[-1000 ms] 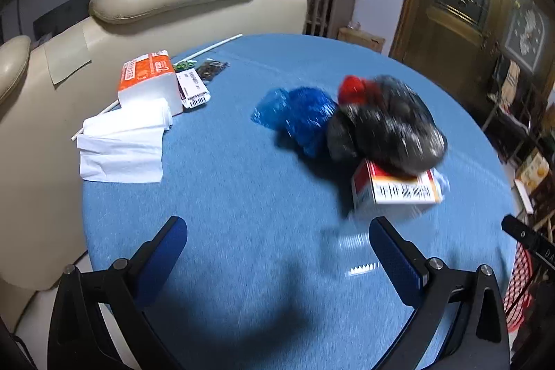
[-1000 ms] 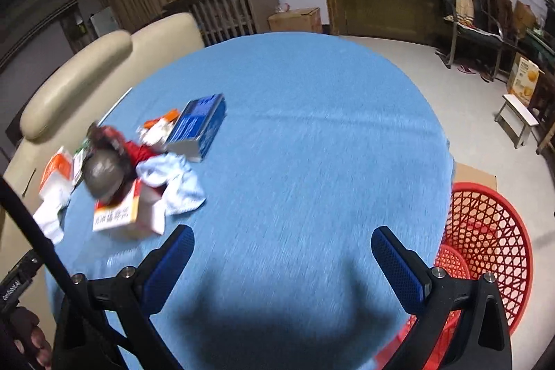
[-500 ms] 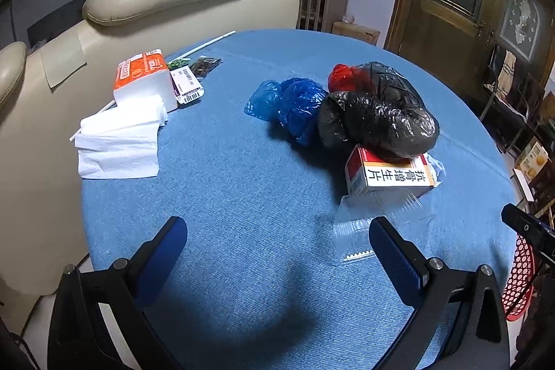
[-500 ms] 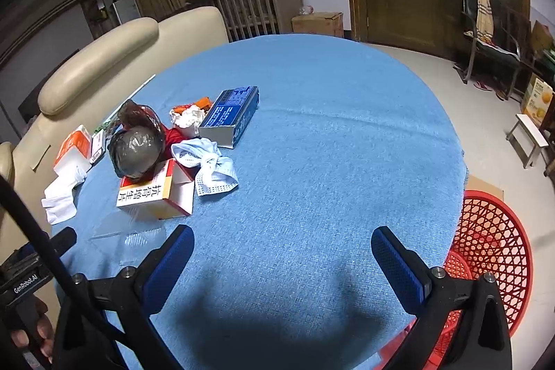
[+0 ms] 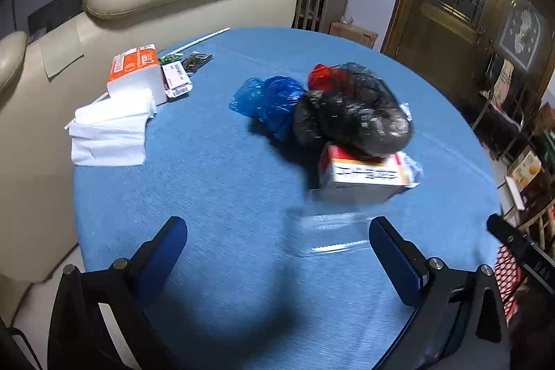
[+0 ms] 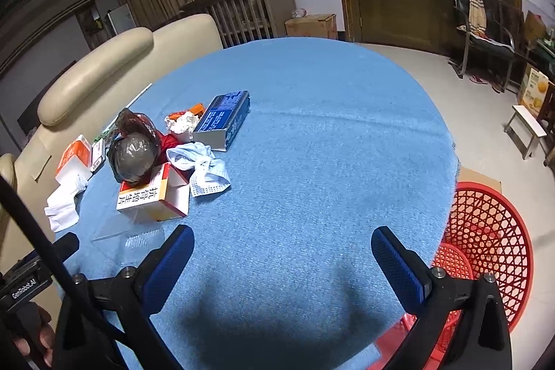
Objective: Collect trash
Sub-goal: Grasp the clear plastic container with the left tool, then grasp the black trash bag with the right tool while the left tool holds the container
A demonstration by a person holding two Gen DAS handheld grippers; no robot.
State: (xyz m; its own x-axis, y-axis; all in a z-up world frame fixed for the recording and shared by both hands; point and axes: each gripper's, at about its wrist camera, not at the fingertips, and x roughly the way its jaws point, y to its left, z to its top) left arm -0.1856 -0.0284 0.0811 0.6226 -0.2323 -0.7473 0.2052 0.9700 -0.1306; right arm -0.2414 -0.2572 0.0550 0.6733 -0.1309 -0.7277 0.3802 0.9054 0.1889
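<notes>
Trash pile (image 6: pixel 163 158) sits left of centre in my right-wrist view, on the blue round table (image 6: pixel 329 144); black bag (image 5: pixel 353 113) rests on an orange/white box (image 5: pixel 360 175), blue bag (image 5: pixel 270 99) touching its left side; clear plastic tray (image 5: pixel 329 231) just below the box, btwn my left gripper (image 5: pixel 277 252) fingers' line & the box; blue carton (image 6: pixel 223 118) & face mask (image 6: pixel 203 169) beside the pile. Both jaws spread wide, nothing held; right gripper (image 6: pixel 282 257) over bare cloth; red basket (image 6: pixel 489 245) lower right, off the table edge.
</notes>
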